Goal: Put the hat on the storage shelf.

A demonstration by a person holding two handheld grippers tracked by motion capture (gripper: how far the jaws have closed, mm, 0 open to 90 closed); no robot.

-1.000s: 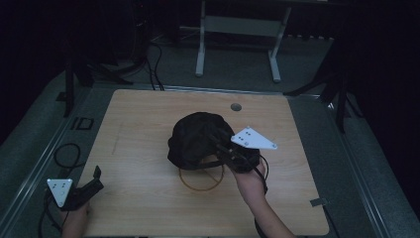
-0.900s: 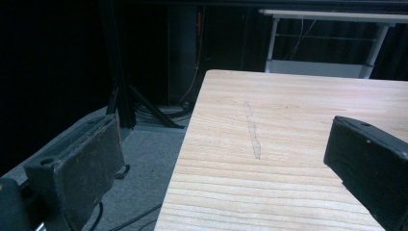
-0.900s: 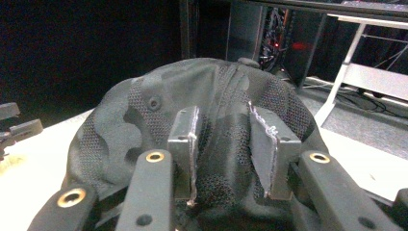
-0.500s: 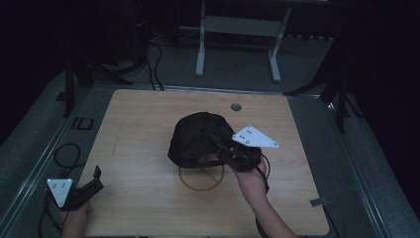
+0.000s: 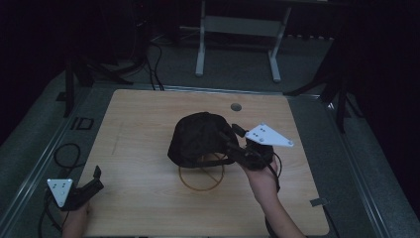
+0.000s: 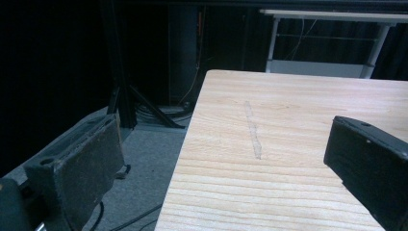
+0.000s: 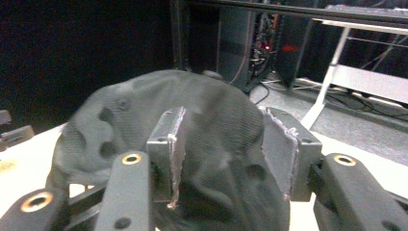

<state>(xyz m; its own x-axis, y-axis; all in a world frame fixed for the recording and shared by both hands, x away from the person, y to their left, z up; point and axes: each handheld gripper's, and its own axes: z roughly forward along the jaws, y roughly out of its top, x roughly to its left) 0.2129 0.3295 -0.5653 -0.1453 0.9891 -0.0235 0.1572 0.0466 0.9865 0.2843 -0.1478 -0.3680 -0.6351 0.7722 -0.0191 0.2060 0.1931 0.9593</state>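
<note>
In the high view, a dark, dome-shaped mesh fabric cap (image 5: 198, 136) is seen resting near the middle of the pale wooden desk (image 5: 138, 129), partly over a thin tan ring (image 5: 200, 177). The right gripper (image 5: 229, 140) is pressed against the cap's right side; the left gripper (image 5: 94, 178) is held over the near left corner, well apart from it.

In the left gripper view, the jaws are seen spread wide with nothing between them but bare desk.

In the right gripper view, the jaws are parted around a fold of the cap (image 7: 192, 125); whether it is pinched cannot be told. The soft fabric could slip free if lifted on so shallow a bite.

Compared with a second ago, the cap and right gripper are shifted slightly rightward.
</note>
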